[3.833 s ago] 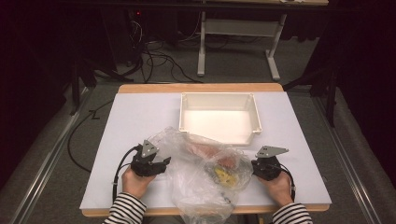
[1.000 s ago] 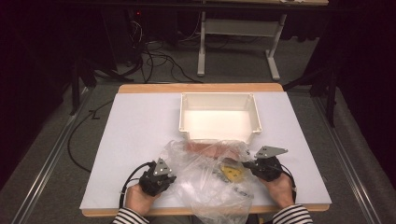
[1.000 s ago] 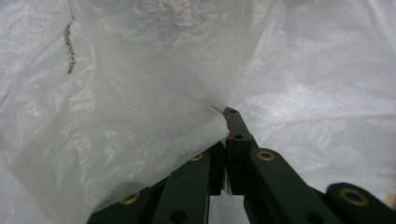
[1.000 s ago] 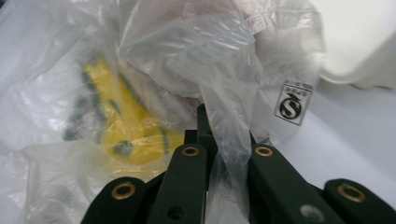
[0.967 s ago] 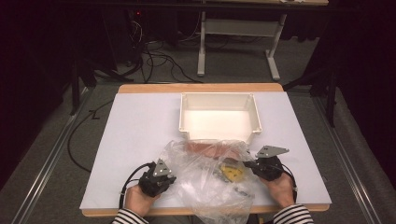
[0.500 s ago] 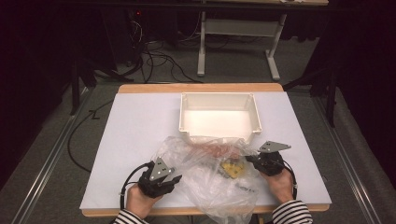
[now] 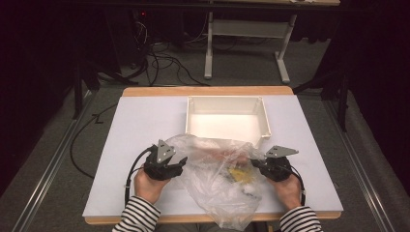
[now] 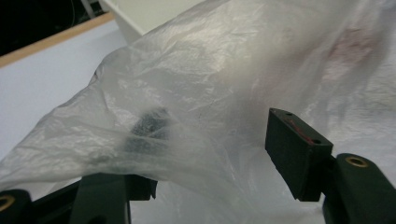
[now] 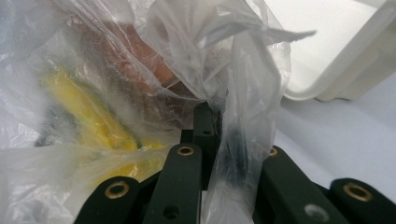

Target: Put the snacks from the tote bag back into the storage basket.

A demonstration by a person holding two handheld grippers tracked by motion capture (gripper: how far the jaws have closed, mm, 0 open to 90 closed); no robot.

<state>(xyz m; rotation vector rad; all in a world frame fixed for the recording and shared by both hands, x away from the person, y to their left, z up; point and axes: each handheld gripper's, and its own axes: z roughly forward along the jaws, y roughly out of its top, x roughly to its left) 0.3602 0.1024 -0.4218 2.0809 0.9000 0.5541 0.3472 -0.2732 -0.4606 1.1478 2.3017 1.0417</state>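
Left gripper (image 7: 180, 163) risen (yellow item (image 9: 88, 116) inside bag (image 7: 222, 179))

text: none legible | labels: none | blurred red mark on tongs pad, perhaps lettering, unreadable

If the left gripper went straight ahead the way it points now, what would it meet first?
Most likely the clear plastic bag: its film hangs right across the left gripper, whose jaws have just been opening, draping over one jaw. The white bin lies beyond it, though depth is hard to judge.
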